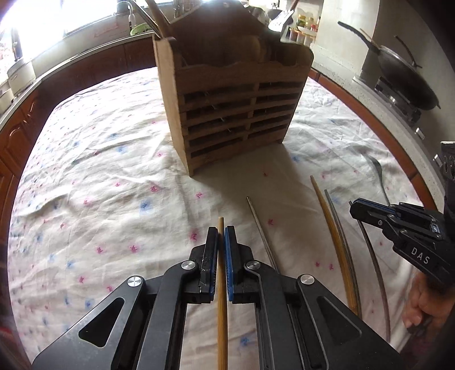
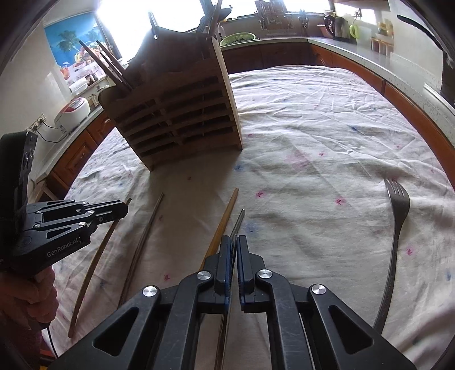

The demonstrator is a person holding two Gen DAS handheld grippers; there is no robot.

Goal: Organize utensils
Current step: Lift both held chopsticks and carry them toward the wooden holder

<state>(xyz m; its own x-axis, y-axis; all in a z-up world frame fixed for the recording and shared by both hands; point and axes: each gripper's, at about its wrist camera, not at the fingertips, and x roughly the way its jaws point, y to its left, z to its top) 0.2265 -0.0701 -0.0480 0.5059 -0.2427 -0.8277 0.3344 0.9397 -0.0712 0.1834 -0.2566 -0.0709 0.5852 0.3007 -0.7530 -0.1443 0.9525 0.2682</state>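
A wooden slatted utensil holder (image 1: 233, 94) stands on the floral cloth, with several utensils sticking up from it; it also shows in the right wrist view (image 2: 182, 113). My left gripper (image 1: 221, 236) is shut on a bamboo chopstick (image 1: 221, 313). My right gripper (image 2: 234, 242) is shut on a metal chopstick (image 2: 239, 220), with a bamboo chopstick (image 2: 224, 222) lying just left of it. A thin metal chopstick (image 1: 263, 236), another bamboo chopstick (image 1: 332, 236) and a metal fork (image 2: 395, 233) lie on the cloth.
The table with the floral cloth (image 1: 99, 170) is ringed by kitchen counters. A wok (image 1: 403, 76) sits on the stove at right. A rice cooker (image 2: 72, 112) and a kettle (image 2: 338, 27) stand on the counters.
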